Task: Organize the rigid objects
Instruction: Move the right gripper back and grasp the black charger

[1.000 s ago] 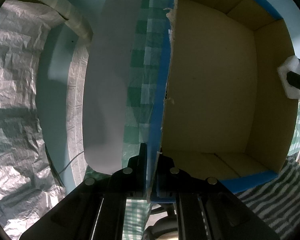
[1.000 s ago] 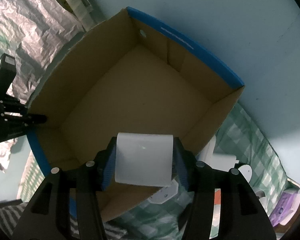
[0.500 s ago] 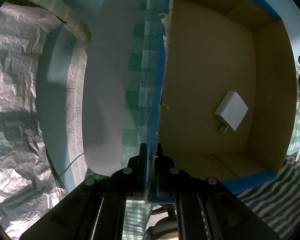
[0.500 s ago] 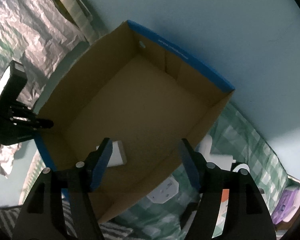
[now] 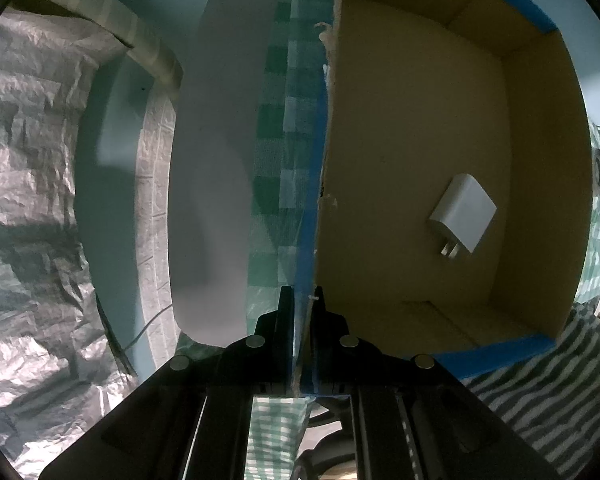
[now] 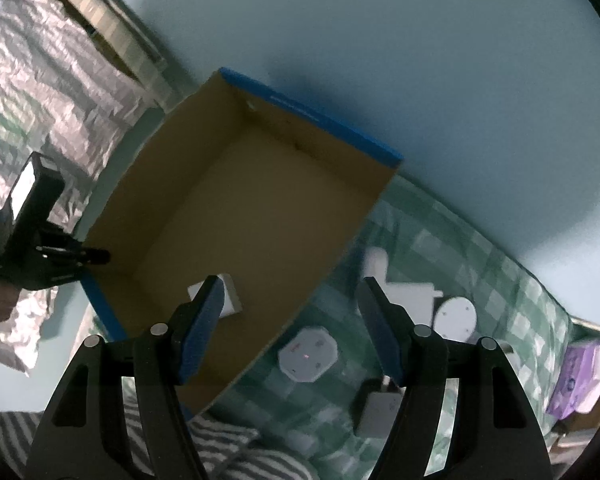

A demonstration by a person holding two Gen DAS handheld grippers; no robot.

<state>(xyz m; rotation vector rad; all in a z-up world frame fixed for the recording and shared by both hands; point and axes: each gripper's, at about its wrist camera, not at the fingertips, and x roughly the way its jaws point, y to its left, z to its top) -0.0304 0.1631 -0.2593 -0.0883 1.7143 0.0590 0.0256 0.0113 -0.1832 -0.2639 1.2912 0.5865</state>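
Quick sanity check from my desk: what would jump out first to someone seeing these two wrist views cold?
The open cardboard box with blue edges, holding one white charger lying on its floor near one wall. The left gripper is clamped on the box wall, while the right gripper hovers open and empty above the box's edge. Beside the box, more white plugs lie on the green checked cloth.

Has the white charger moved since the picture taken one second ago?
Yes. The white charger was between the right gripper fingers above the cardboard box; now it lies on the box floor, near the right wall.
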